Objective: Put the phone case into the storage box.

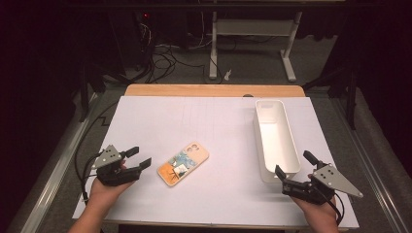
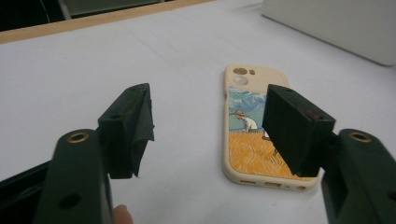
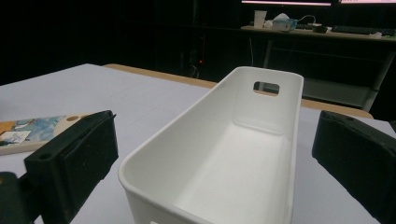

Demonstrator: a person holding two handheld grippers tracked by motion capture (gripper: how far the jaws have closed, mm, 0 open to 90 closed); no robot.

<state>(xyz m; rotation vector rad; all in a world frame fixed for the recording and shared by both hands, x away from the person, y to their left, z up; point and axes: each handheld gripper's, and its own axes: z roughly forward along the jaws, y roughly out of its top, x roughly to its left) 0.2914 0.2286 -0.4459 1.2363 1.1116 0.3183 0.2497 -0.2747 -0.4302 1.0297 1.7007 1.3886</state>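
A wooden table (image 1: 214, 90) under white sheeting stands in a dark room. Beyond the table, cables (image 1: 165, 58) sprawl over grey floor beside a white desk frame (image 1: 252, 36).

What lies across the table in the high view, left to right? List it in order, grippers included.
left gripper → phone case → white bin → right gripper, at the bin's near end
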